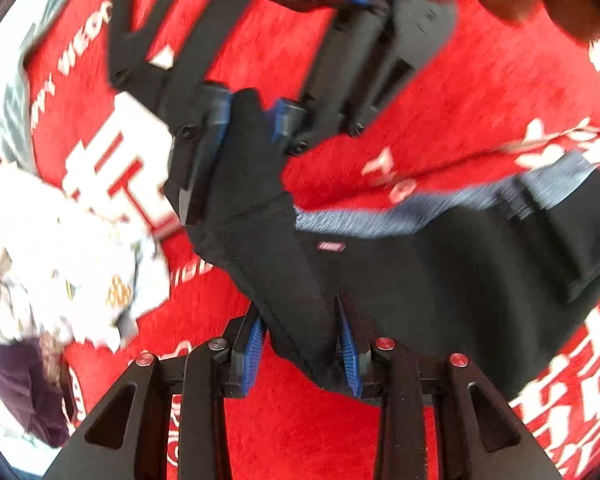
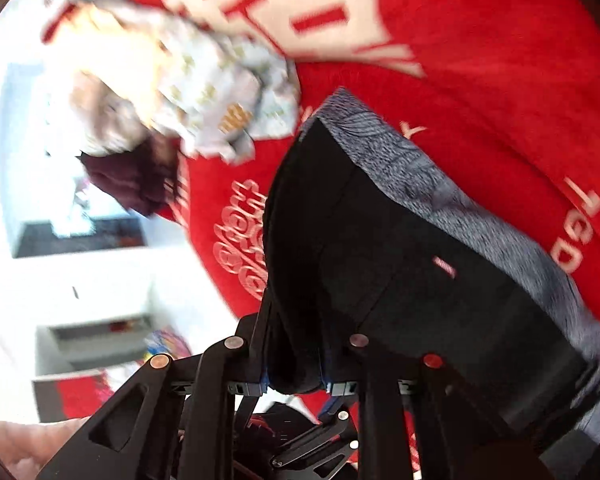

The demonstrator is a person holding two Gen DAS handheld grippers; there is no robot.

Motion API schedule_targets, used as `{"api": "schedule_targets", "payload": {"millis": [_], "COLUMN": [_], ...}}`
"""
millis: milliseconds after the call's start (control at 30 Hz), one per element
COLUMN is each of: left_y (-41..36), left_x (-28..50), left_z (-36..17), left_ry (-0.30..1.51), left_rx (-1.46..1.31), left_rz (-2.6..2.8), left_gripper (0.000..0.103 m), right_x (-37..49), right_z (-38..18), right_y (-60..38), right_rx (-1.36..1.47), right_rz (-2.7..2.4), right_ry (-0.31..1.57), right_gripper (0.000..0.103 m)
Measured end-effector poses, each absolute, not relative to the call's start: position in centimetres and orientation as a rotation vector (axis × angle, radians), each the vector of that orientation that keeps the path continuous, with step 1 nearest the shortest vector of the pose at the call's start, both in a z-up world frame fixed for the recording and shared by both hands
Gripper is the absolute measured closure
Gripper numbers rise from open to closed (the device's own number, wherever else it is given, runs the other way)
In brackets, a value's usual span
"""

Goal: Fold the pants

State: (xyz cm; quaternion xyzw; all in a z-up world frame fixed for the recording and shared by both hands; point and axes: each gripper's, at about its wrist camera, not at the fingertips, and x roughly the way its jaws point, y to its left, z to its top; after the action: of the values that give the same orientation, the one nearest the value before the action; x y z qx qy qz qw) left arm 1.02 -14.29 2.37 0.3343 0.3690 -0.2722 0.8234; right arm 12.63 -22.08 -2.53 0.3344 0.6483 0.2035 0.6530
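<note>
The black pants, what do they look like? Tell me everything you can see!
The black pants look like soft knit cloth with a speckled grey waistband and a tiny pink label. They hang bunched above the red cloth, pinched by the left gripper and the right gripper. The picture is blurry.

bright daylight, blown-out white at the left edges, heavy motion blur throughout, fisheye bending and dark corner vignetting.

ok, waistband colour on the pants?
Heathered grey-blue waistband on black pants; clearest in the right wrist view.
</note>
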Motion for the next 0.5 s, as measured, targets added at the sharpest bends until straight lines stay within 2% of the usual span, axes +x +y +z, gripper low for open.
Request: {"api": "schedule_targets", "payload": {"millis": [300, 500], "left_y": [-23.4, -29.8], "left_x": [-6.1, -12.0], "left_z": [7.9, 6.7], "left_ry": [0.675, 0.658], "left_rx": [0.708, 0.790], "left_rz": [-0.791, -0.930], "left_gripper": [0.068, 0.068], "right_x": [-0.4, -10.6], "right_z": [5.1, 4.4], "right_y": [-35.0, -43.9], "right_rx": [0.922, 1.062], "right_rz": [0.348, 0.218], "right_ry": [1.158, 1.033], "right_gripper": [0.082, 0.082]}}
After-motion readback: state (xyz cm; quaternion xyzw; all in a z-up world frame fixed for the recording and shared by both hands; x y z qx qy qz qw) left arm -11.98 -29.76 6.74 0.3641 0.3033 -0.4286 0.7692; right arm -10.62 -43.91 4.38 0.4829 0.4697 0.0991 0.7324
